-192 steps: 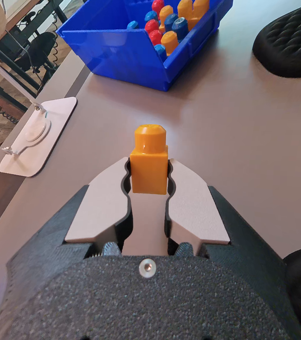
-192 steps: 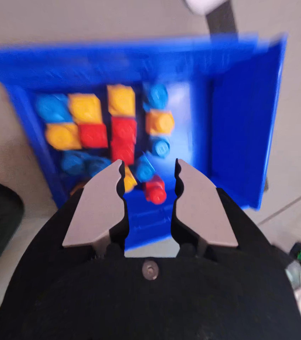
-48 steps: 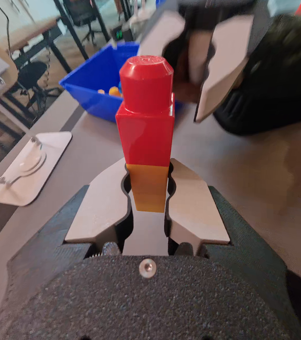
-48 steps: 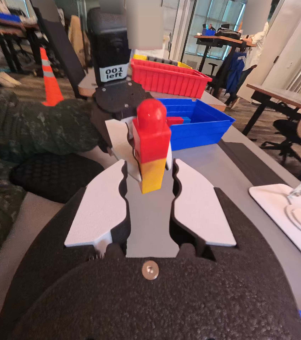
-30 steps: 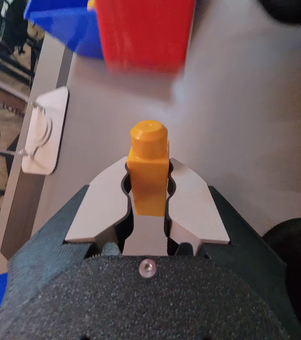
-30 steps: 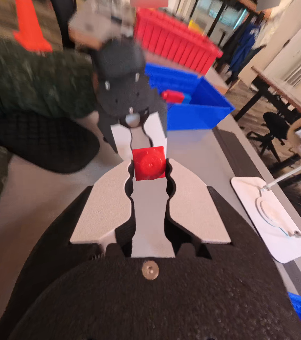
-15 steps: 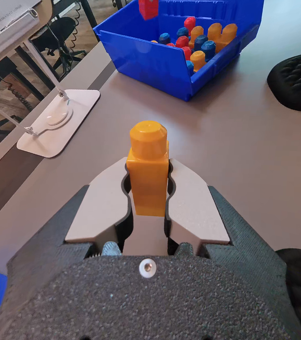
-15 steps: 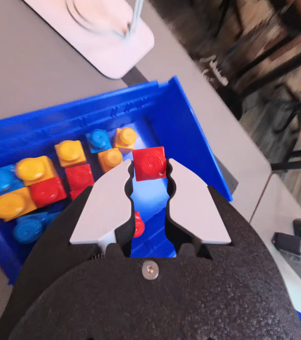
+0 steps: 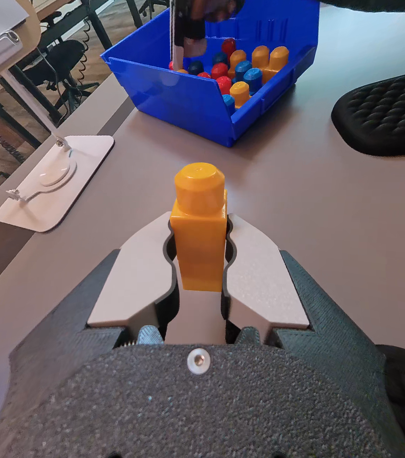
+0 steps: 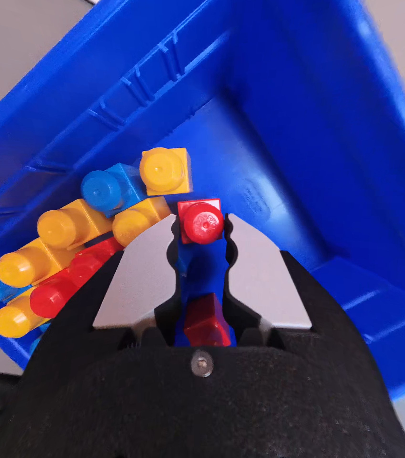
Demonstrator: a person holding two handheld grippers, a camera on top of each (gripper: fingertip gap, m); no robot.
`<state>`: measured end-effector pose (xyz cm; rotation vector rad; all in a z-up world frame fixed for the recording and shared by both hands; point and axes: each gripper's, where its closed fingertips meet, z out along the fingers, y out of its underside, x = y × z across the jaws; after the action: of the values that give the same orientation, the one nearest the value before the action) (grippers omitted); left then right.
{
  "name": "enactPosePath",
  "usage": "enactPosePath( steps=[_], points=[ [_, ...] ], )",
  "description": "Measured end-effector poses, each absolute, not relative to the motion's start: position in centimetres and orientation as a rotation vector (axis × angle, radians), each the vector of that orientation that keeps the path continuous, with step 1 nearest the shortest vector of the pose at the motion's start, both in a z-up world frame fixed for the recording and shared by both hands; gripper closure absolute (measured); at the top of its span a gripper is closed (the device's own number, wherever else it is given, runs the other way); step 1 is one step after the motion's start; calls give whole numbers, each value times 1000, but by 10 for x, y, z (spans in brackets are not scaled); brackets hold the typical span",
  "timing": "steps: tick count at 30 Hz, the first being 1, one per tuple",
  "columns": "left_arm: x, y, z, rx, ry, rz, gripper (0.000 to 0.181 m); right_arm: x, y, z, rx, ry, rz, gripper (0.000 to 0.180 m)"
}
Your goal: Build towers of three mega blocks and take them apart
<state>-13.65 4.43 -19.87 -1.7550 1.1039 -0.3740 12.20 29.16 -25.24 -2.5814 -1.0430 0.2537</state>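
Orange block [image 9: 198, 238] stands upright between our left gripper's [image 9: 199, 224] fingers, its long axis vertical and its single stud pointing up. We count one orange block in this clamp; the two grey fingers [image 9: 142, 267] press on its flat sides, so the left gripper is clenched on it above the bare grey table [image 9: 320, 223], near the table's middle in the left wrist view. Whether its base touches the table we cannot tell.

Toward the far edge of the table sits one blue bin [image 9: 191, 104] with loose blocks in it, red, orange and blue; in the left wrist view we count roughly fourteen studs, though some are hidden. Our right gripper [image 9: 189, 37] reaches down into that bin from above.

In the right wrist view, one red block [image 10: 200, 221] sits right at the fingertips of the right gripper [image 10: 200, 220], its stud pointing back toward the camera and its long axis along the fingers. The jaws stand close on either side of it, but we cannot tell whether they still pinch it. It hangs over the bin's bare floor [image 10: 258, 178], just right of the heap of blocks [image 10: 77, 235] against the bin's wall.

A black padded rest [image 9: 389, 111] lies at the table's right edge, and a white stand base [image 9: 52, 183] at its left edge.
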Motion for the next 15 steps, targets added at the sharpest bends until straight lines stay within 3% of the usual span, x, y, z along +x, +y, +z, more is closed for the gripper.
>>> enactPosePath(
  steps=[6, 10, 15],
  points=[
    [-126, 40, -200, -1740, 1129, -408, 145, 77, 274, -177, -2169, -1098, 431, 138],
    [-120, 36, -203, -1736, 1156, -414, 145, 0, 180, -136, -1799, -1420, 612, 131],
    [-107, 25, -208, -1729, 1218, -442, 145, -73, 51, -148, -1499, -1771, 684, 129]
  ],
)
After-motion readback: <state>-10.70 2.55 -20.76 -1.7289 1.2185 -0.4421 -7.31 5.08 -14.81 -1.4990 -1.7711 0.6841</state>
